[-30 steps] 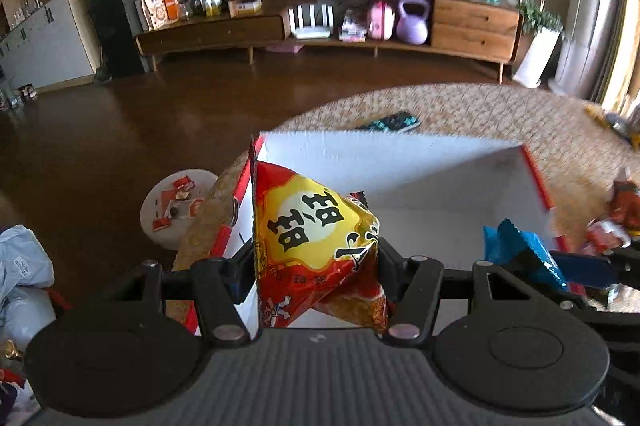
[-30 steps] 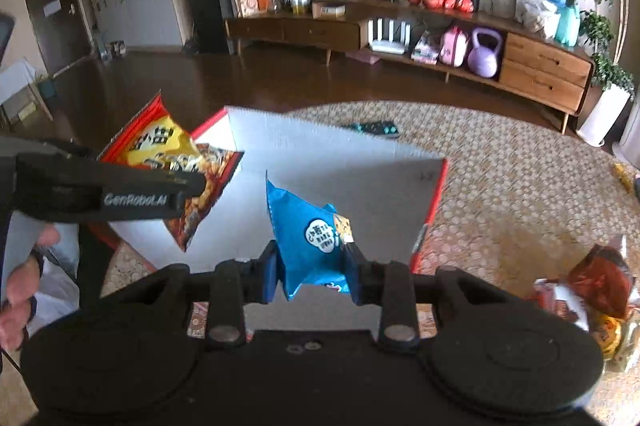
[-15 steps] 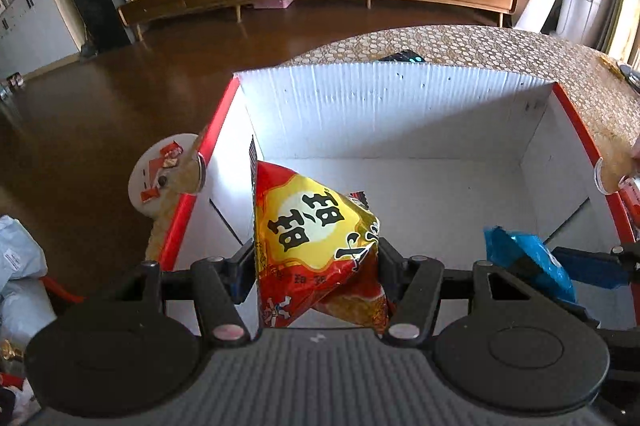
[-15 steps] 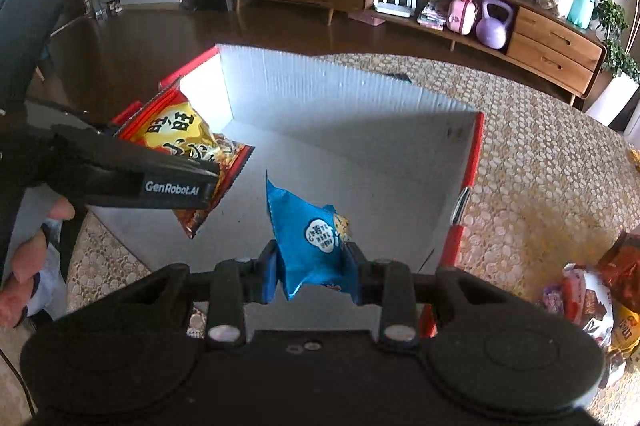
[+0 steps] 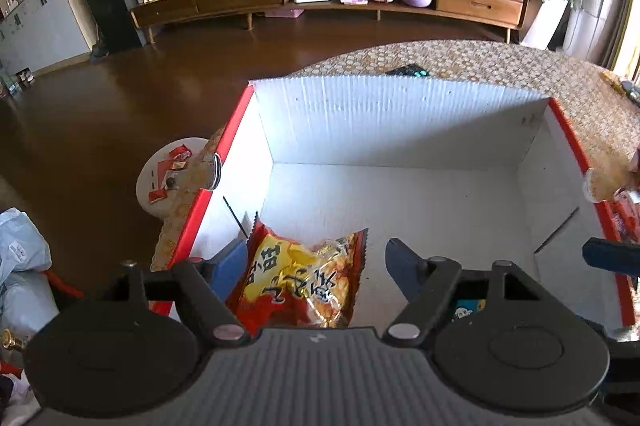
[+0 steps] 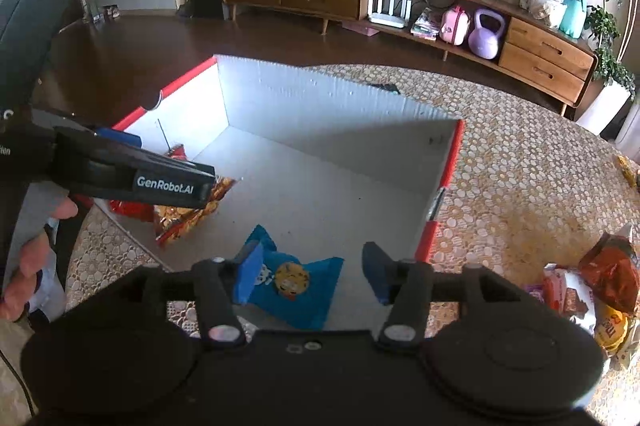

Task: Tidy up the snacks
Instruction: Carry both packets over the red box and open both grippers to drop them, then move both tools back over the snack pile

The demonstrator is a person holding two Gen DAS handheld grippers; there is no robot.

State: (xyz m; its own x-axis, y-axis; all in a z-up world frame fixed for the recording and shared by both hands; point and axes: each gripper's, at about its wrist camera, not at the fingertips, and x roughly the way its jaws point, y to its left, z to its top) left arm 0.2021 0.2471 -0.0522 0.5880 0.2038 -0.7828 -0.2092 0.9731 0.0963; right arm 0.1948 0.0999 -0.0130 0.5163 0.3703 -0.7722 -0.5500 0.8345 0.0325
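Note:
A white box with red rims (image 5: 400,113) (image 6: 320,105) stands on the patterned table. My left gripper (image 5: 316,266) hangs over its near left corner with its jaws opening. The red and yellow snack bag (image 5: 304,282) (image 6: 184,218) lies loose on the box floor below them, touching neither pad. My right gripper (image 6: 312,274) is over the near right part of the box, its jaws opening too. The blue snack bag (image 6: 292,286) lies flat on the box floor beneath it, free of the pads. In the left wrist view only a blue corner (image 5: 466,308) of that bag shows.
More snack bags (image 6: 592,286) lie on the table right of the box. A dark remote (image 5: 408,70) sits behind the box. A small round stool with wrappers (image 5: 168,177) stands on the floor at the left. A hand (image 6: 36,250) holds the left gripper's handle.
Both grippers have opened. The red and yellow bag dropped from the left jaws and the blue bag from the right jaws; both now lie on the box floor.

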